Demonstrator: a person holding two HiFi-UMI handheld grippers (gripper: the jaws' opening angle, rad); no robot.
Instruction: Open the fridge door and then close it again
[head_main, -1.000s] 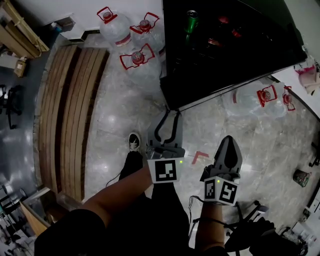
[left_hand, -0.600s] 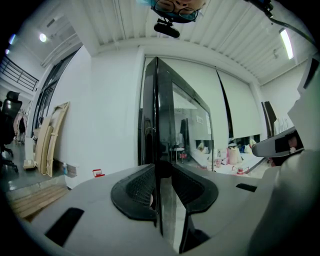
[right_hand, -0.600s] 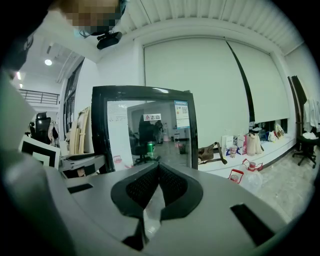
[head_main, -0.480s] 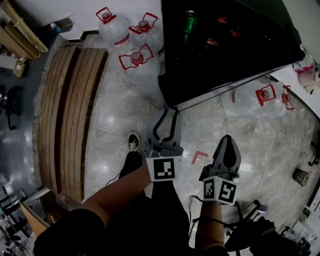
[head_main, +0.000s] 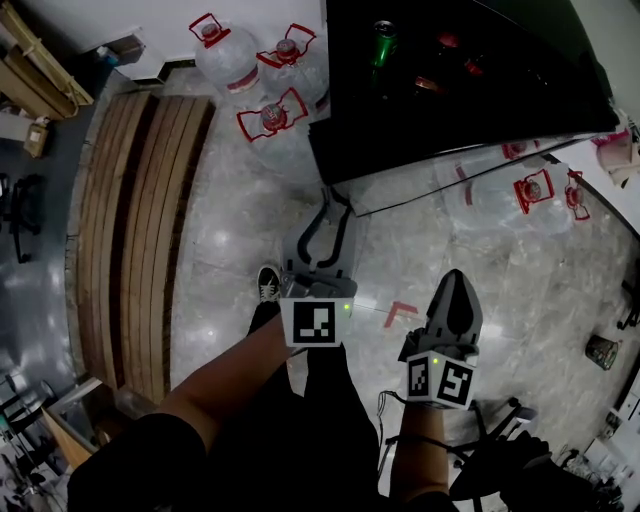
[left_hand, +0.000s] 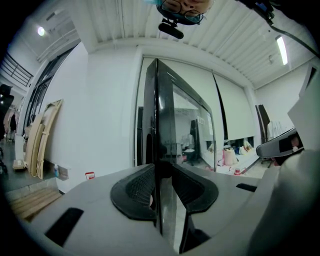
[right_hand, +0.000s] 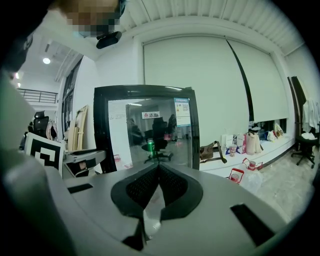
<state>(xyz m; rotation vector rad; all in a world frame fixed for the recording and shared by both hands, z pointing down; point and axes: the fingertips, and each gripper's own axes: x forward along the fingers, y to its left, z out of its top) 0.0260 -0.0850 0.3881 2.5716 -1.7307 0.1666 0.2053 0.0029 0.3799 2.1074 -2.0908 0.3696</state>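
Fridge door of black-framed glass (left_hand: 159, 110) stands slightly ajar, its free edge clamped between the pads of the left gripper (left_hand: 161, 182). To its right, the right gripper (right_hand: 158, 172) hangs closed and empty over the marble floor (head_main: 240, 230).

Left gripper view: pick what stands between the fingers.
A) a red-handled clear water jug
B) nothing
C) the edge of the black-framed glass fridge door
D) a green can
C: the edge of the black-framed glass fridge door runs upright between the fingers of the left gripper, which clamp it from both sides.
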